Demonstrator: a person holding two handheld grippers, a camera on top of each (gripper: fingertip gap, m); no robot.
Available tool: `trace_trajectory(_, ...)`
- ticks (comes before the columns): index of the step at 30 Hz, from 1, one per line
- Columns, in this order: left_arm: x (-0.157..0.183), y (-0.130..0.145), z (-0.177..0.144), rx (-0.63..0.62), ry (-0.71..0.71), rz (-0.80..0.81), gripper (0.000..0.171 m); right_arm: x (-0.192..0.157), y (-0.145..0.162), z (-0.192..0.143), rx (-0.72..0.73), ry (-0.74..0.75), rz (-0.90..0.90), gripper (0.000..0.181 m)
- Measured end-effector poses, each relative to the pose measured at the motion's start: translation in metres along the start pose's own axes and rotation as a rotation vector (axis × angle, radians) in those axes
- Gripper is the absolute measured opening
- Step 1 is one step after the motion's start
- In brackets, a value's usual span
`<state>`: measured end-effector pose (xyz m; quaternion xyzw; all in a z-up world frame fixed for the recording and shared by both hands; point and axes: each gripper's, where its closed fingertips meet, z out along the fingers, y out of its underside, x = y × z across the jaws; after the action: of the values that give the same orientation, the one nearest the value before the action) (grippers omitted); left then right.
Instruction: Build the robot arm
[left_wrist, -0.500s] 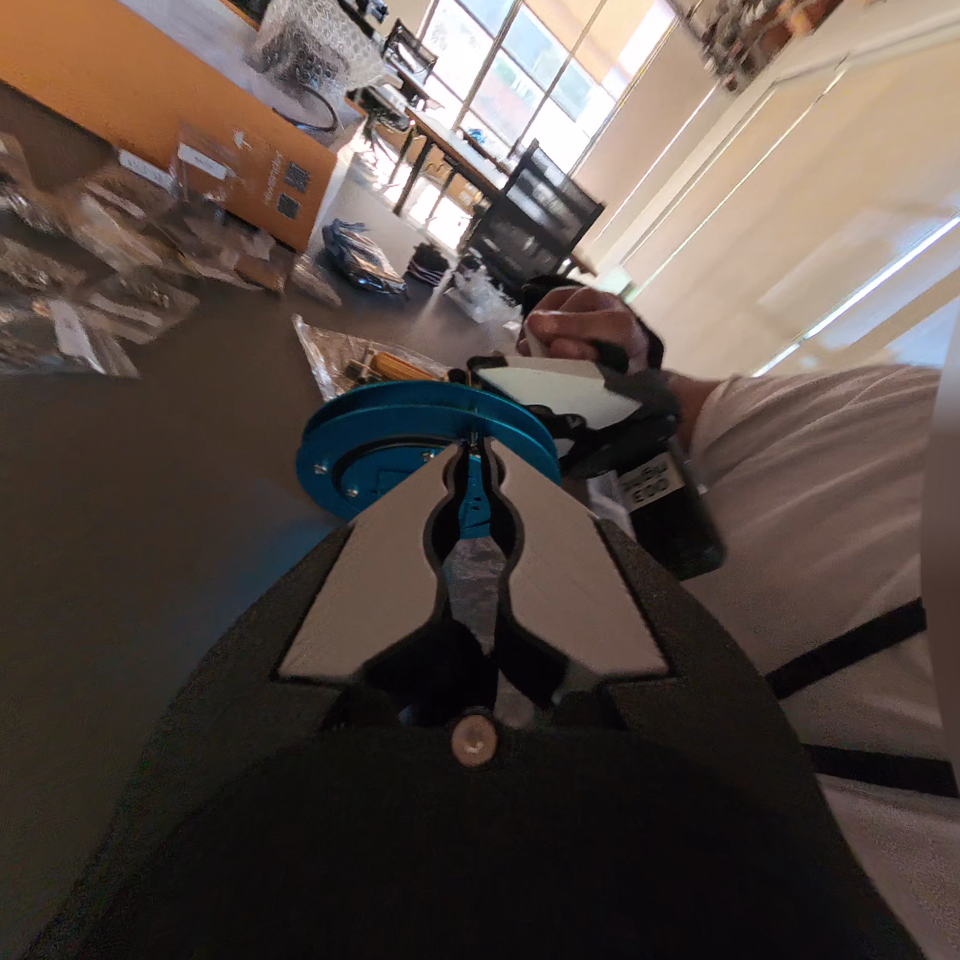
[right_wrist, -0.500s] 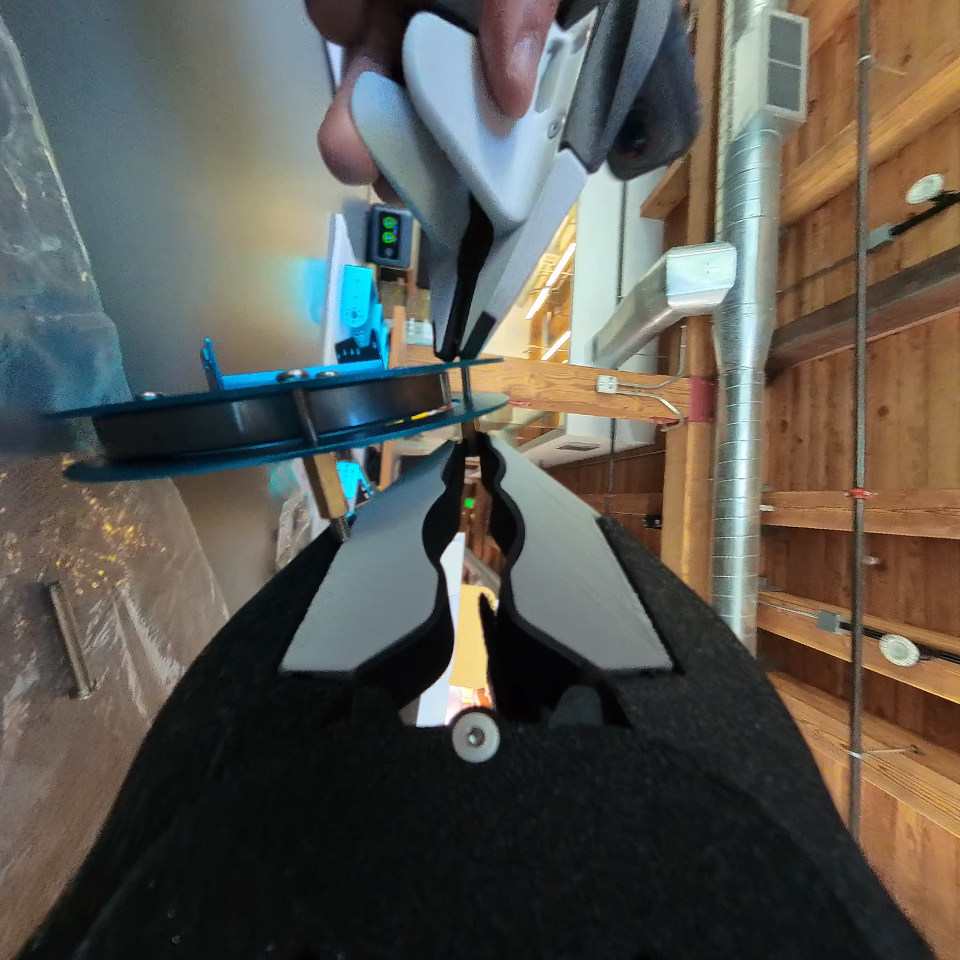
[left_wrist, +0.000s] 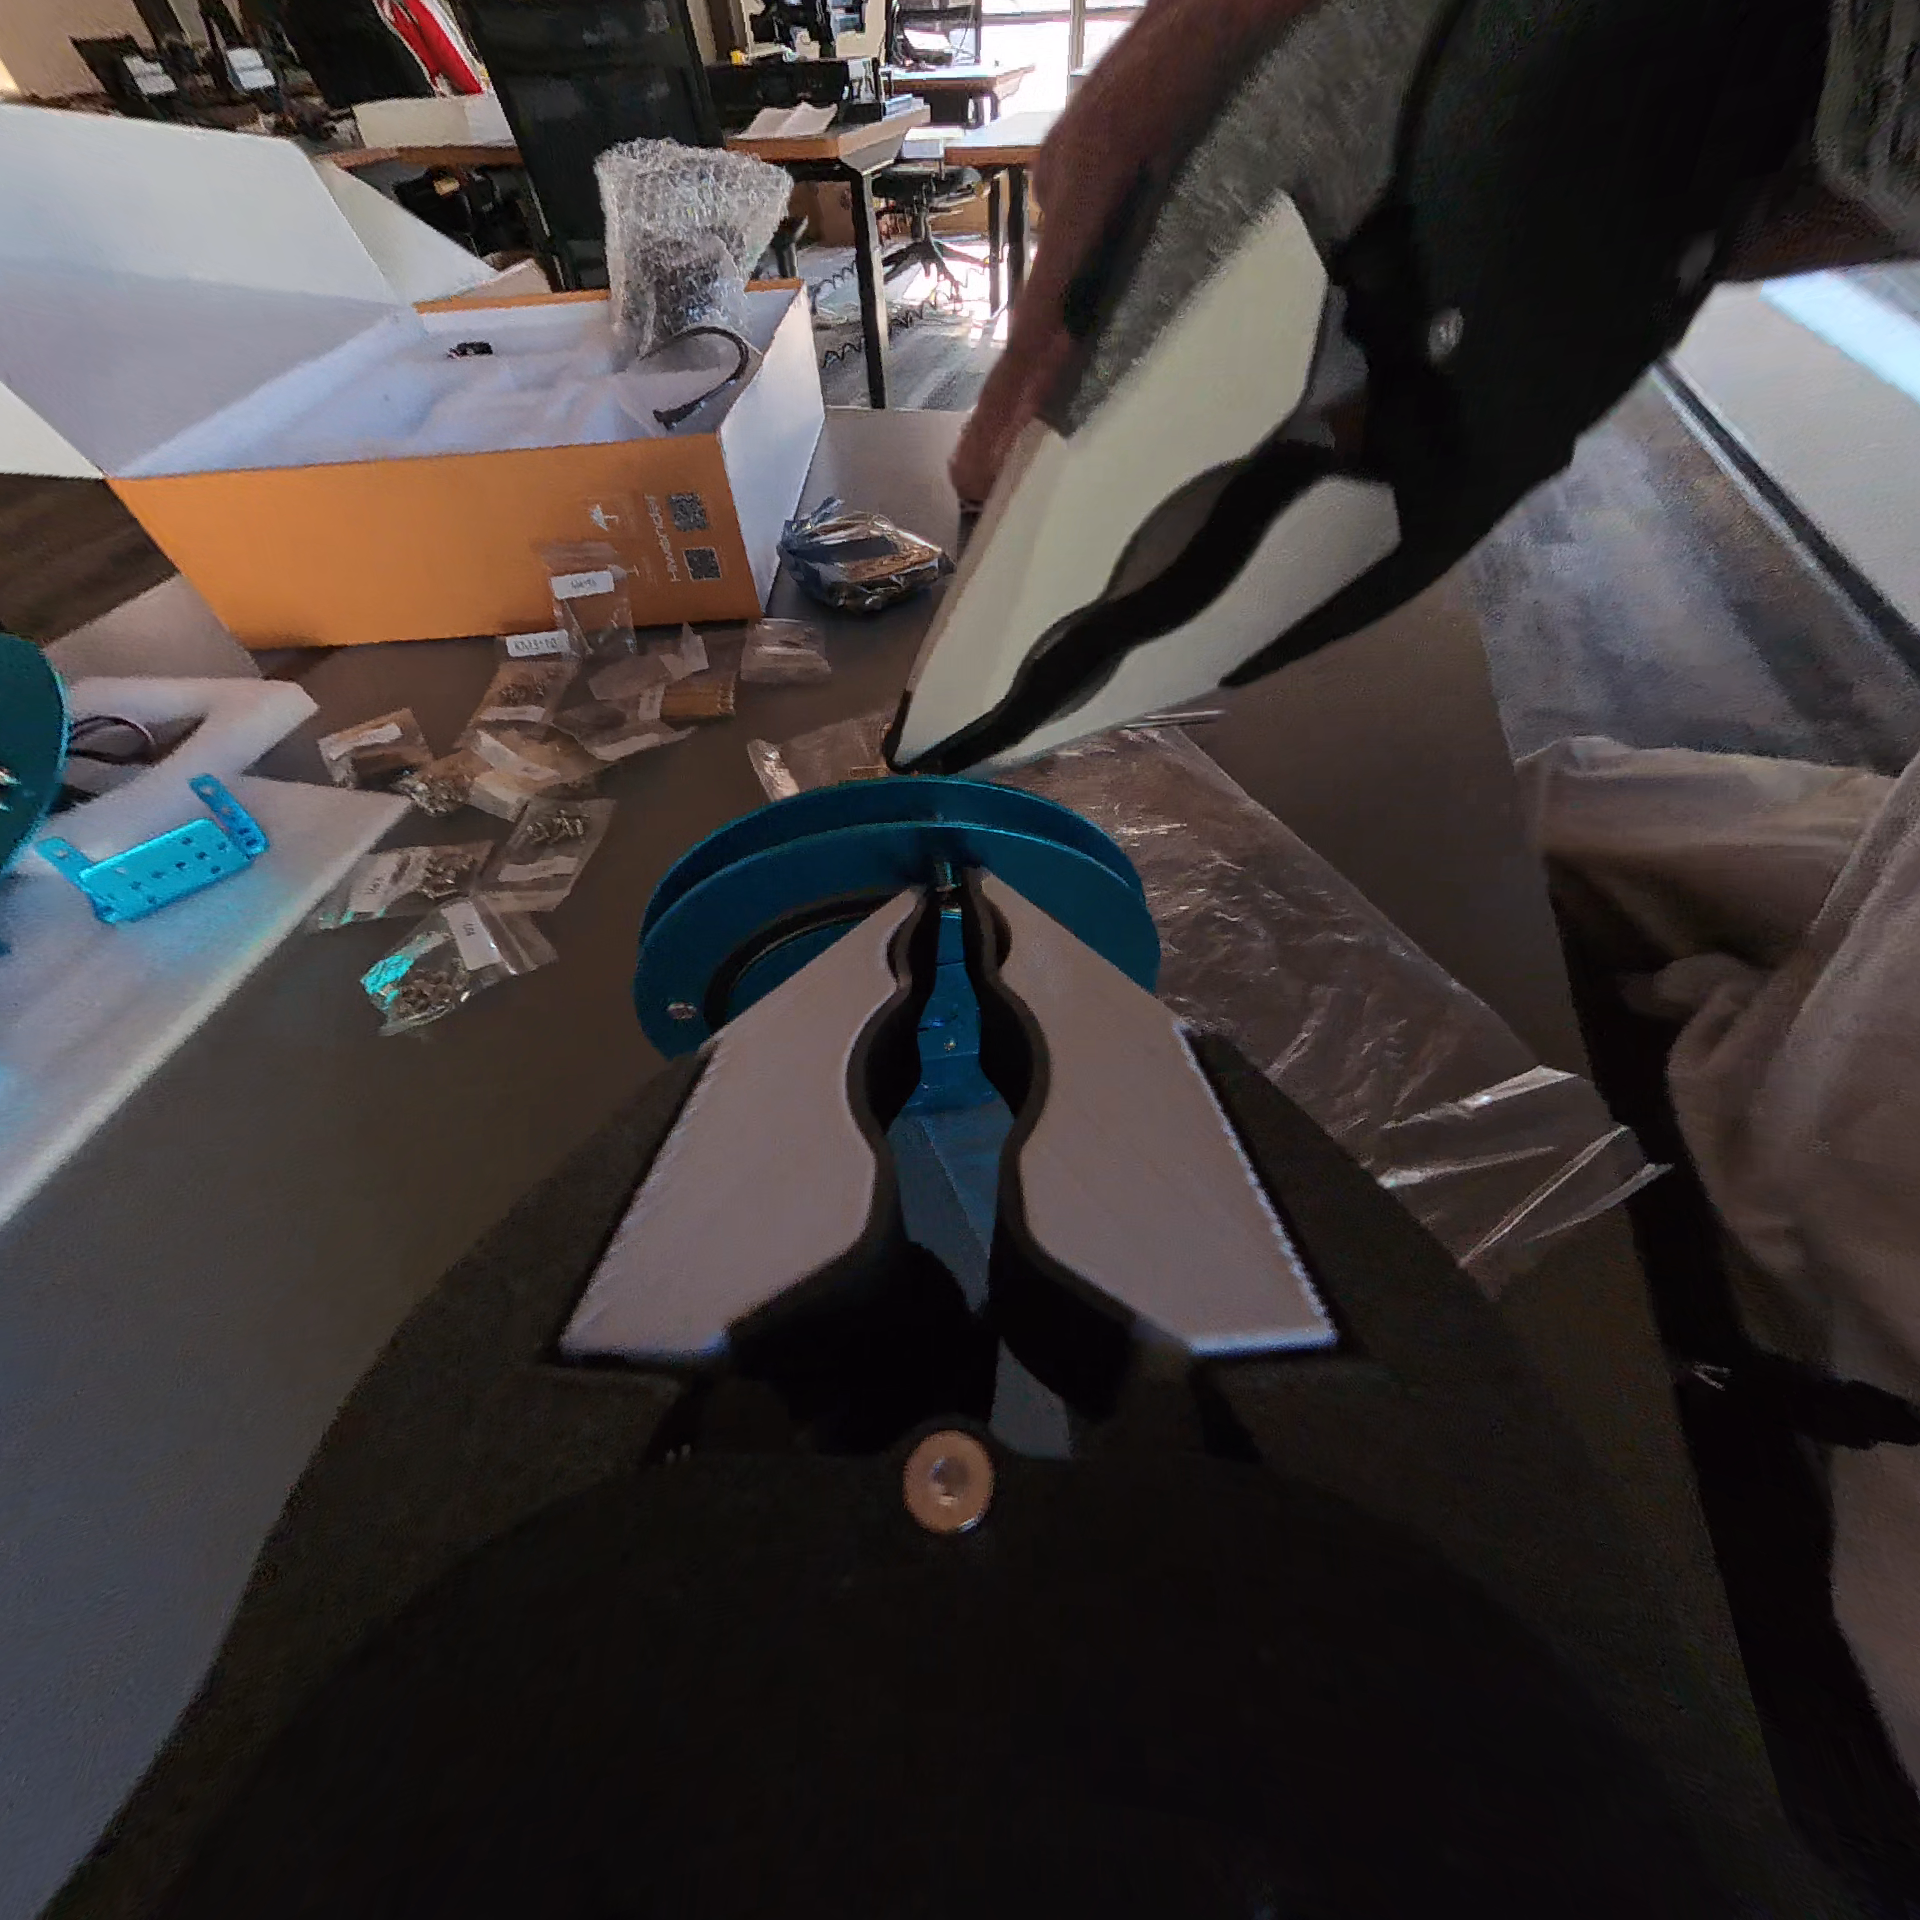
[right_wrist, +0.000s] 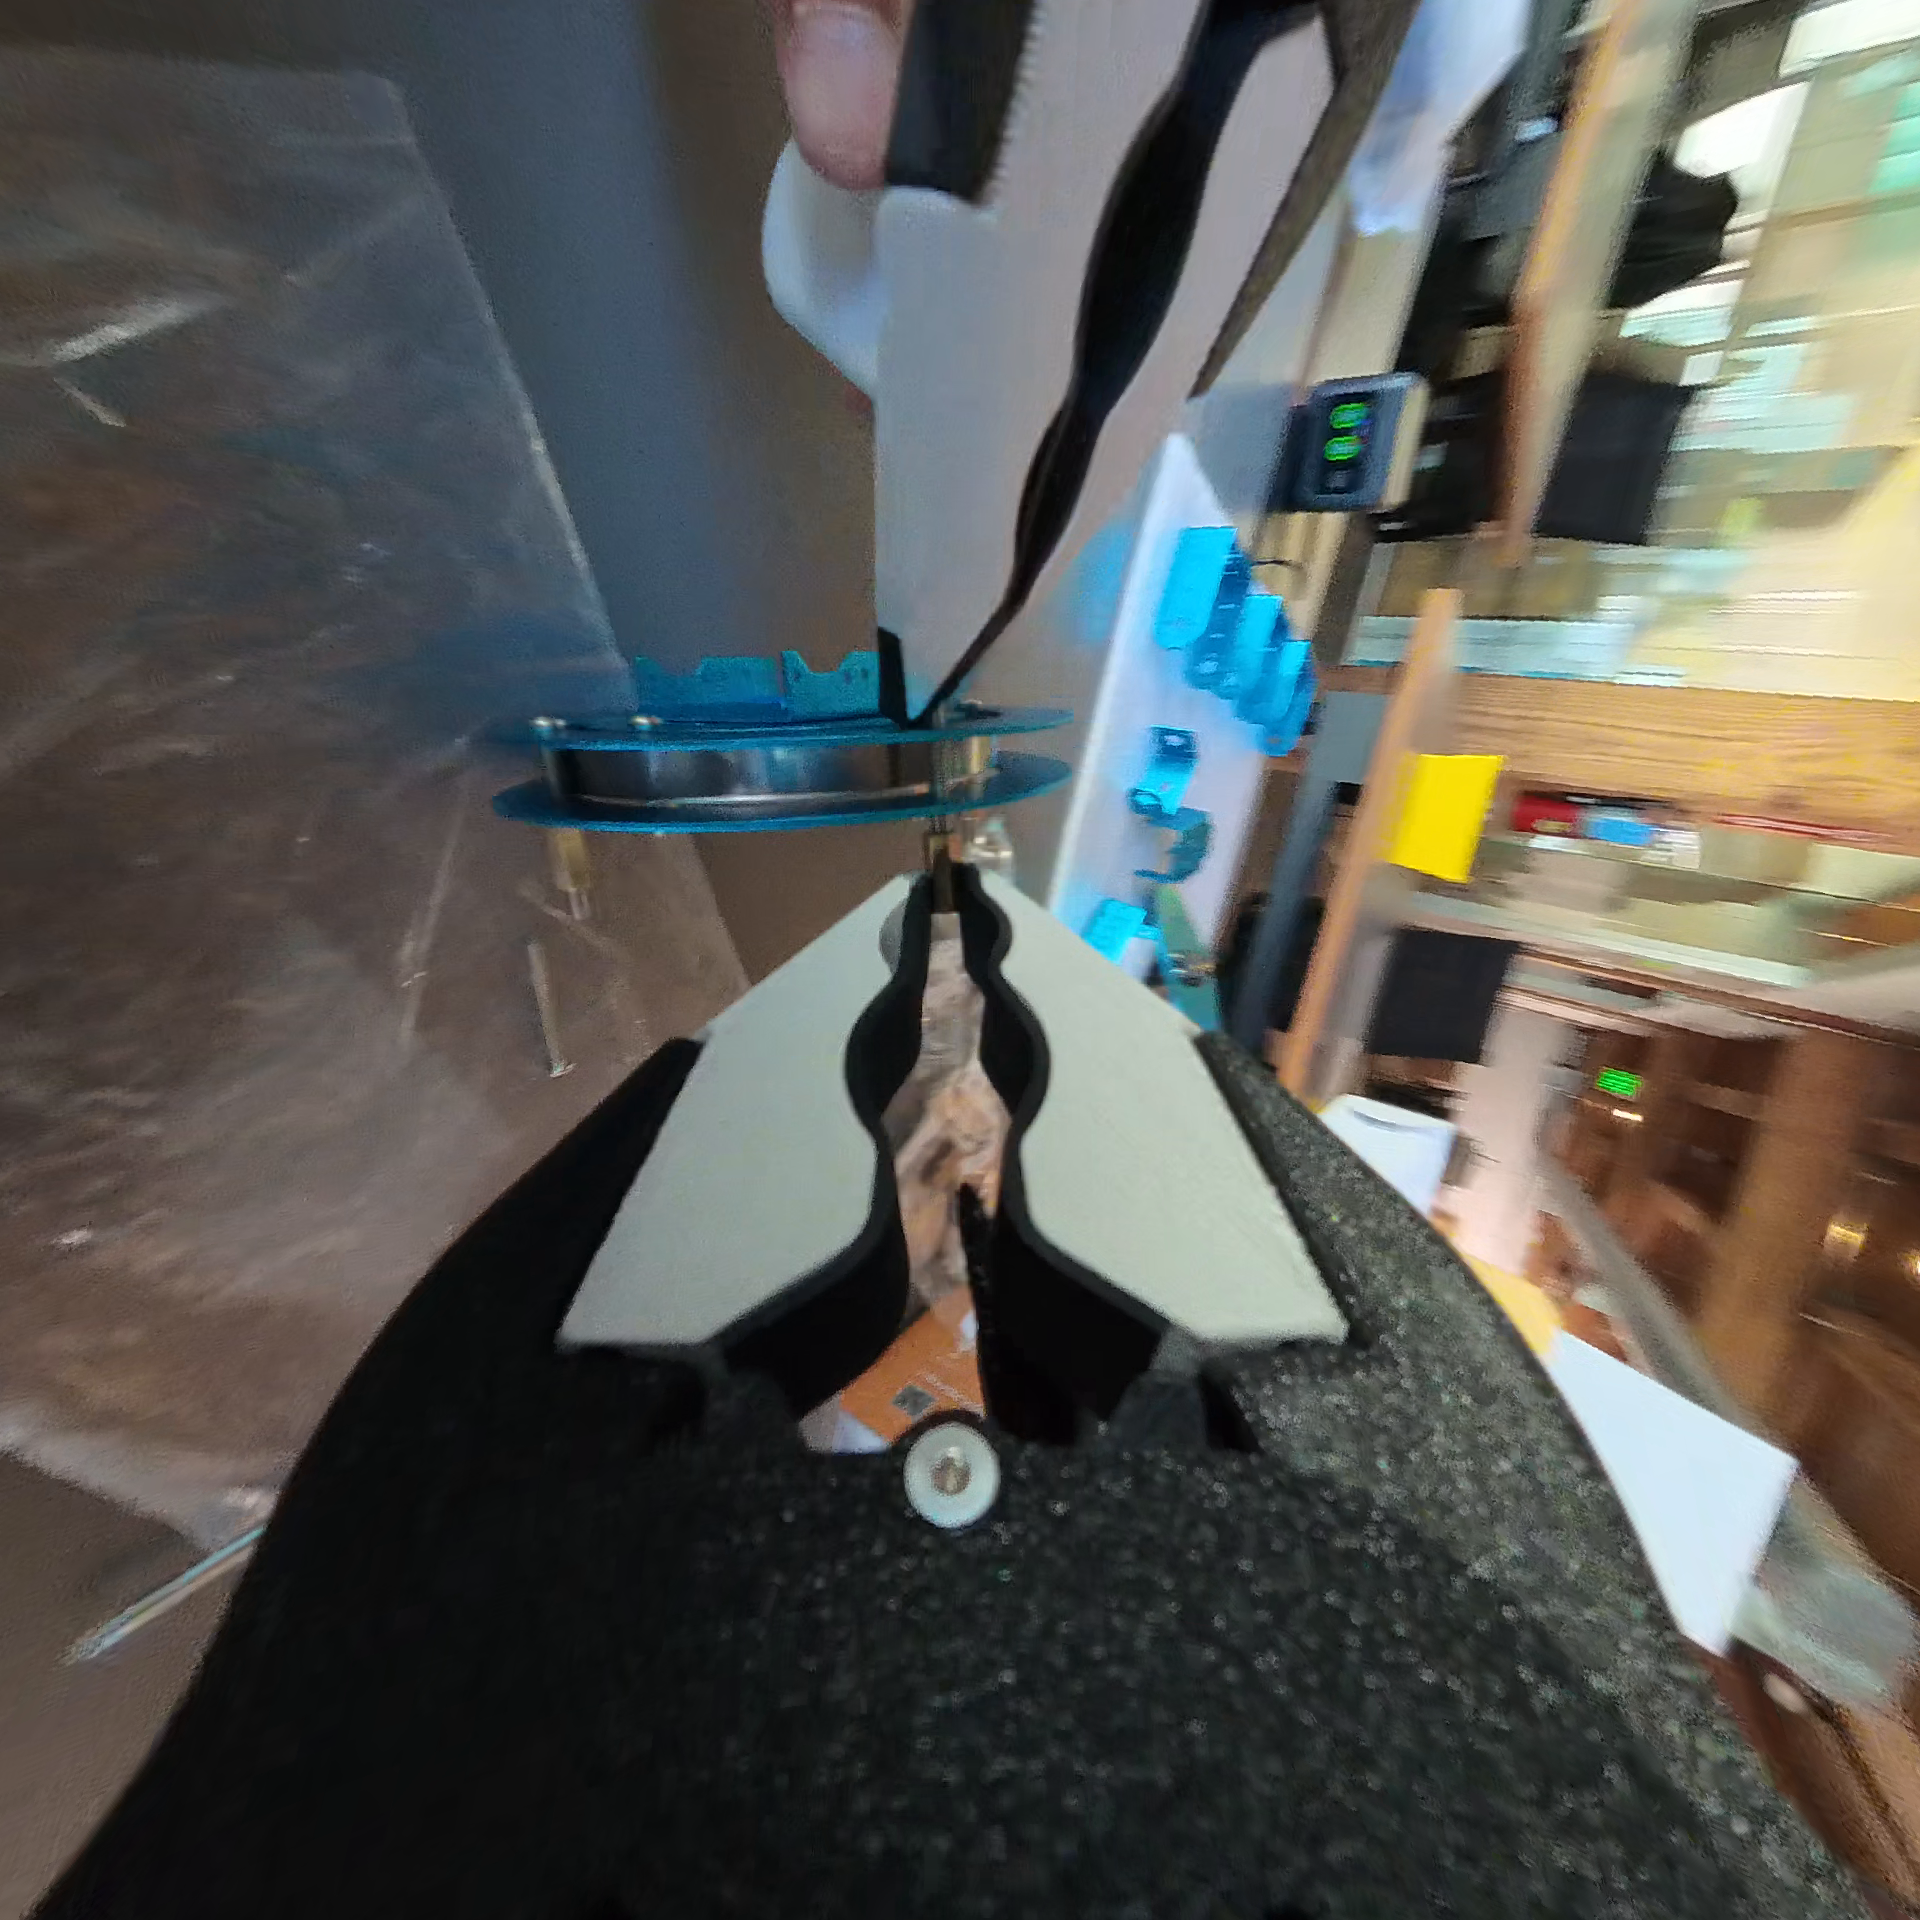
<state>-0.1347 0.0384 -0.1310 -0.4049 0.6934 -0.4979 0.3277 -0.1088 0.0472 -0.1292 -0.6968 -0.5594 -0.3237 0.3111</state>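
Left gripper (left_wrist: 943, 885): fingers drawn nearly together, tips clenched on a small post at the near rim of the blue disc assembly (left_wrist: 900, 896). In the right wrist view its tips (right_wrist: 914, 707) come down from above onto the top plate.

Right gripper (right_wrist: 943, 891): fingers likewise almost closed, pinching a short brass standoff (right_wrist: 938, 854) that projects from the underside of the assembly. In the left wrist view it enters from upper right, its tips (left_wrist: 914, 753) at the far rim of the disc.

Blue disc assembly (right_wrist: 779, 767): two round blue plates stacked with a gap, a dark and silvery ring between them, held between the two grippers above the table.

Surface: dark table (left_wrist: 260, 1174). A clear plastic sheet (left_wrist: 1330, 997) lies right of the assembly. Small clear bags of hardware (left_wrist: 499, 821) are scattered at left and beyond. A blue perforated bracket (left_wrist: 156, 852) rests on white foam (left_wrist: 125, 966) at far left. An open orange box (left_wrist: 436, 540) with white lining stands at the far left, a bubble-wrap bundle (left_wrist: 686, 229) in it.

Room: desks and office chairs in the far background; wooden beams in the right wrist view.

Hands: a hand (left_wrist: 1081, 260) grips the right gripper from above; a thumb tip (right_wrist: 842, 83) shows on the left gripper. A pale sleeve (left_wrist: 1766, 987) lies at right.
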Motion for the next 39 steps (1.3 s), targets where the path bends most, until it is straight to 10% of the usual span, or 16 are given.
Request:
trace_trajectory(8,0.010,0.000,0.002,-0.033,-0.088,0.251,0.003,-0.014,-0.002,-0.010,-0.024,-0.560,0.176,0.004)
trace_trajectory(22,0.025,0.000,0.003,-0.027,-0.122,0.463,0.003,-0.042,-0.015,-0.043,-0.071,-1.978,0.763,0.004)
trace_trajectory(29,0.019,-0.002,0.003,0.023,-0.086,0.340,0.004,-0.039,-0.016,-0.040,0.085,-1.835,0.820,0.005)
trace_trajectory(39,-0.010,-0.005,0.001,0.065,-0.138,0.134,0.017,-0.029,-0.021,-0.028,0.459,-1.463,1.454,0.006)
